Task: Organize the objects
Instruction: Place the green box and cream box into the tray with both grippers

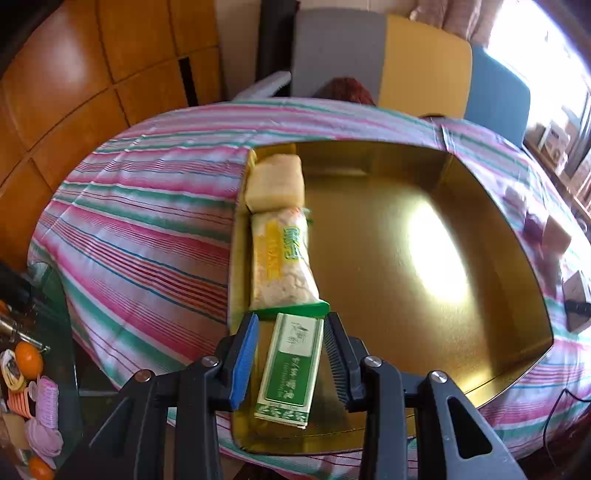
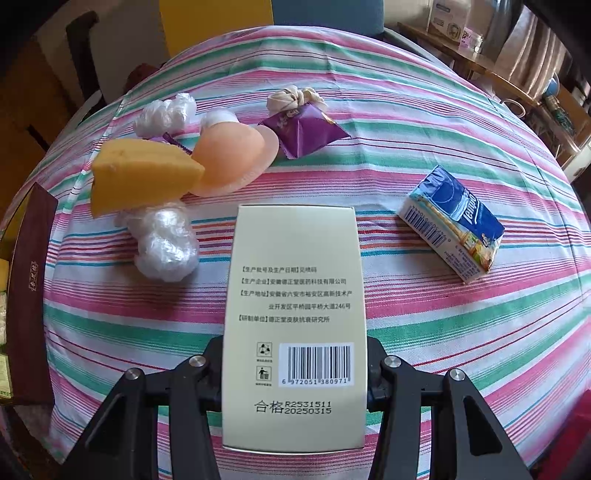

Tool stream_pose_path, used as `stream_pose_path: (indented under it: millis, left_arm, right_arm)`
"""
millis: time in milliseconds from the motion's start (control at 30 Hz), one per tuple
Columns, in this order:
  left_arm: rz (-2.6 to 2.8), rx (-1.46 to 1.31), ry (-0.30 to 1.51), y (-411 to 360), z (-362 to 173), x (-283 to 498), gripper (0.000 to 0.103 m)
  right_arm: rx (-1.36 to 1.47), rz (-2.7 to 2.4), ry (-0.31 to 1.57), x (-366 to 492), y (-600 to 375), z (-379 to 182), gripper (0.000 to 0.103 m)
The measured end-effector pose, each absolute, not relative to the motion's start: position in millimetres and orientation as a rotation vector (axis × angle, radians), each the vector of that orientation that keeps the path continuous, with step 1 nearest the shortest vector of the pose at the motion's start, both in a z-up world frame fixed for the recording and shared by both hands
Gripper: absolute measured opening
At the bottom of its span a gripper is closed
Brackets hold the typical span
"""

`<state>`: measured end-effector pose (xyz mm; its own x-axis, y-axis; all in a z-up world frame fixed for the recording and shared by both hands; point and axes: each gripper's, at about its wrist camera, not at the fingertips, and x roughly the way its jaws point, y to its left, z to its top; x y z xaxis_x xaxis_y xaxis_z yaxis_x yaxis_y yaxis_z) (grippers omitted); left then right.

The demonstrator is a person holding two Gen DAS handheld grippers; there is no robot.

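Striped cloth underlies the gold tray (image 1: 480, 236), where the left gripper (image 1: 291, 354) stands released around the green box (image 1: 291, 369), so withdrawing comes next, while the right gripper (image 2: 295, 373) clamps a cream carton (image 2: 295, 295).

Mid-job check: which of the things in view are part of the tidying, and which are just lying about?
Job:
gold tray
green box
snack packet
pale block
cream box
tissue pack
purple pouch
yellow wedge

Lying about:
oranges
chair
shelf clutter
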<state>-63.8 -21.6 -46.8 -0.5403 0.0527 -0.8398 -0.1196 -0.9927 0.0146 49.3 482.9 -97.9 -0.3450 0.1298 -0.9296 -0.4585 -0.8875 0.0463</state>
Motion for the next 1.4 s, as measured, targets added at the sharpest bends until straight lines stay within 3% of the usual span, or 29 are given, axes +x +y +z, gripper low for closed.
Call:
stream_pose_path:
  millis: [400,600,767,900,1133,1300,1400]
  left_arm:
    - [2.818,-1.267,-0.022,-46.7,-10.7,-54.9,0.036]
    - [2.827,-1.262,-0.074,-55.0,-11.1,-53.6,0.036]
    - [2.853,-1.262,-0.107,-68.1,-11.1,-49.7,0.036]
    - [2.88,-1.263,-0.137,-83.2,-12.3,-47.1,0.036]
    - [2.885,-1.293,-0.191,-102.4,-21.6,-43.9,0.036]
    - [2.878,-1.309,-0.211,-109.8,-27.6,-42.4,0.036]
    - [2.88,-1.301,-0.219,-112.3,-28.5,-41.7,0.036]
  right_arm:
    - [-1.413,2.349,0.469,49.4,451.3,-61.1,0.05]
    - [-1.331,2.654,0.351,18.4,359.0,7.6,0.05]
    - [-1.411,2.897,0.191,-14.3,249.7,32.6,0.05]
    - [-1.547,2.975,0.072,-37.6,174.6,21.4,0.05]
    - [-1.832,2.849,-0.088,-66.4,95.6,-47.7,0.05]
    - [-1.952,2.799,-0.035,-68.7,73.0,-74.8,0.053]
    - [-1.999,2.831,0.08,-63.4,68.9,-79.8,0.067]
